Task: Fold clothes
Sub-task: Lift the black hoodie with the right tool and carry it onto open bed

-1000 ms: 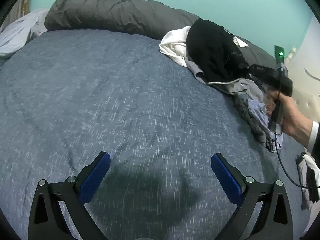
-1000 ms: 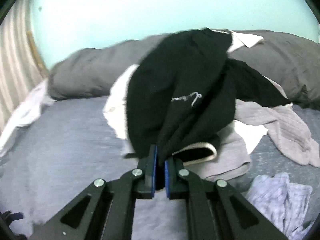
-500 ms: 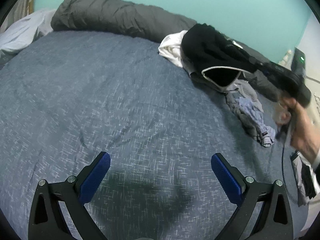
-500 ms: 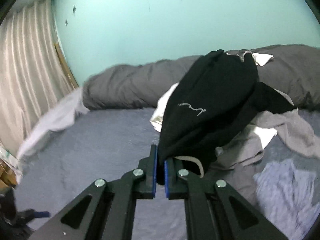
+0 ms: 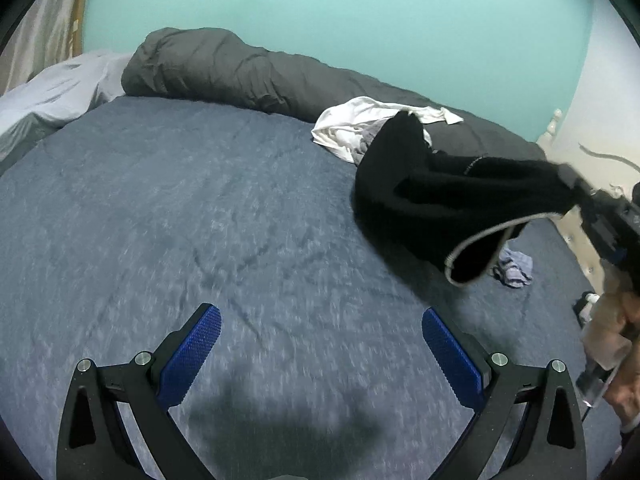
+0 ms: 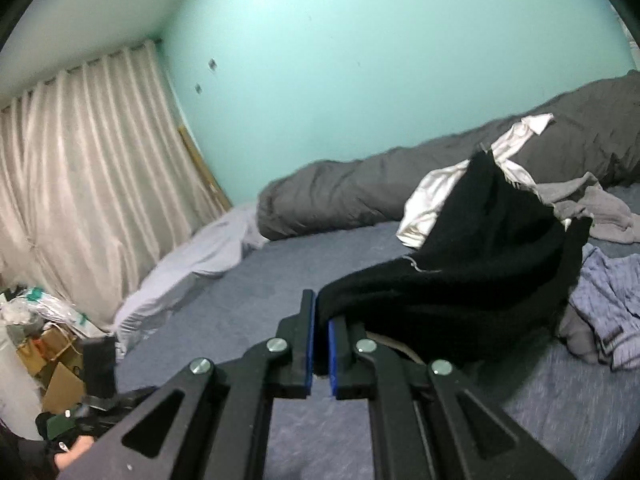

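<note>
Across the blue bed (image 5: pixel 168 216): grey duvet (image 5: pixel 224 68) rolled along the far wall; black garment (image 6: pixel 472 276) stretched out from the clothes pile (image 6: pixel 592 216), pinched in the closed right tongs (image 6: pixel 320 316); left tongs (image 5: pixel 320 340) spread wide, empty, above bare cover.

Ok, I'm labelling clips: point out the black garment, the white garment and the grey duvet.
black garment (image 5: pixel 404 200): left wrist view, its bunched body.
white garment (image 5: pixel 352 120): left wrist view, its crumpled middle.
grey duvet (image 6: pixel 332 192): right wrist view, its rolled left end.
</note>
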Motion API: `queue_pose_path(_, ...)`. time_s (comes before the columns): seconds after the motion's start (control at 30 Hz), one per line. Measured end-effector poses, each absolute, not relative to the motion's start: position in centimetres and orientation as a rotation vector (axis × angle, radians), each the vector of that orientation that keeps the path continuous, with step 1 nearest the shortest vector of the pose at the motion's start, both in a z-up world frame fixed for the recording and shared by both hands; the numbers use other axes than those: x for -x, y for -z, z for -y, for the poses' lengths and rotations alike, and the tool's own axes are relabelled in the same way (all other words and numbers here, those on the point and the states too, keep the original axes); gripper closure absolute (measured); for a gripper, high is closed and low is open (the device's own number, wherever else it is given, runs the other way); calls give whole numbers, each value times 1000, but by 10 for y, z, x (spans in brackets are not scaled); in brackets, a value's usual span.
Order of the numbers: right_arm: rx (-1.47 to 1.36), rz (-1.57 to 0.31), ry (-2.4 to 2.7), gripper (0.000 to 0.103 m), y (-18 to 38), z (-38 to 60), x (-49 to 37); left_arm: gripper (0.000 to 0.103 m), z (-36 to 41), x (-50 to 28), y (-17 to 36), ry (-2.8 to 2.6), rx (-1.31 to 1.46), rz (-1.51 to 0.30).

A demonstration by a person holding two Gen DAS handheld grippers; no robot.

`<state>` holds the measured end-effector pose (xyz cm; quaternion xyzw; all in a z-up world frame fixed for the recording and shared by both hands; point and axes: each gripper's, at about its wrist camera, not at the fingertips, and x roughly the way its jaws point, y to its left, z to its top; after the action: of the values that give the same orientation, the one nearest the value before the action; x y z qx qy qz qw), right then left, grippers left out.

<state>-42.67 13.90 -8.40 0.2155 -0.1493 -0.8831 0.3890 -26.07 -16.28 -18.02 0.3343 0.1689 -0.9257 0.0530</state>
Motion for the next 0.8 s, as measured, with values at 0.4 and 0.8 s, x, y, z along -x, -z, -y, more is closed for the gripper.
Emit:
queue_pose_path(0.4,-406,390,2208,99,25,-148,292,0,143,168,163,2890,-925,-547)
queue_pose_path(0.8,-399,346,2221,99,-12,-155,189,0,139,68,80,2921,-781,-512)
